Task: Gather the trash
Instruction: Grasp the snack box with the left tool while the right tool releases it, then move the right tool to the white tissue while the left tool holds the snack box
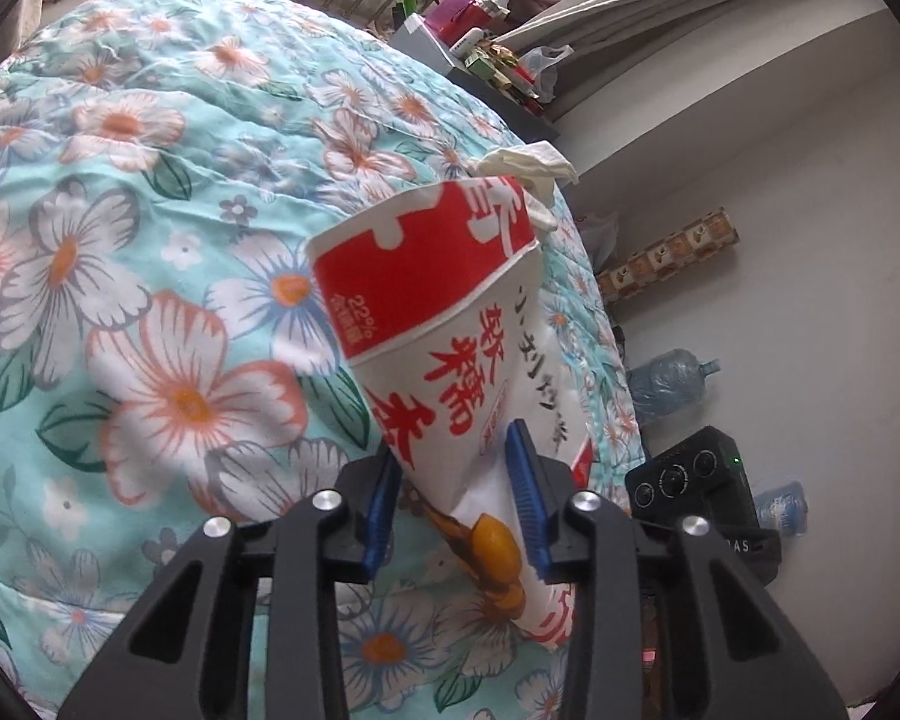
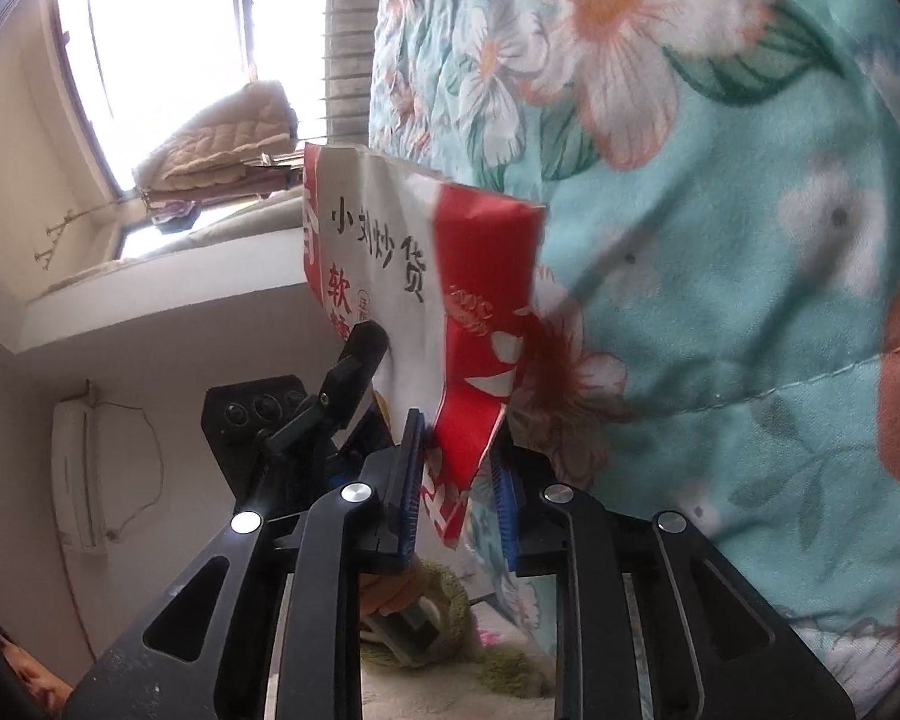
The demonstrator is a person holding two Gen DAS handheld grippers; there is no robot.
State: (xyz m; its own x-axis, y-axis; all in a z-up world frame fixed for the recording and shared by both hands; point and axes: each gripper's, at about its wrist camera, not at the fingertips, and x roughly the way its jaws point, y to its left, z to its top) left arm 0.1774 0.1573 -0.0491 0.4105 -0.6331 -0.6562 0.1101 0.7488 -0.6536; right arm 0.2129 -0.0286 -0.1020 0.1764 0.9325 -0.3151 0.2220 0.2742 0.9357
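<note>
A red and white paper snack bag [image 1: 438, 324] with printed characters stands up over the floral quilt. In the left wrist view my left gripper [image 1: 453, 447] is shut on the bag's narrow lower end, both blue pads against the paper. In the right wrist view the bag [image 2: 480, 276] hangs in front of the quilt, and its red corner lies between the pads of my right gripper [image 2: 456, 450]. A gap shows at the right pad, so that gripper is open. One black finger of the left gripper [image 2: 363, 348] presses the bag's white side. A crumpled white tissue [image 1: 528, 165] lies at the quilt's edge.
The turquoise flowered quilt [image 1: 150, 240] fills most of both views. Beside it are a cluttered shelf [image 1: 480, 42], a patterned long box [image 1: 672, 258], a blue water jug [image 1: 672, 384] and the right gripper's black housing [image 1: 690, 480]. A window [image 2: 180, 42], folded blanket [image 2: 222, 132] and wall unit [image 2: 78, 474] lie left.
</note>
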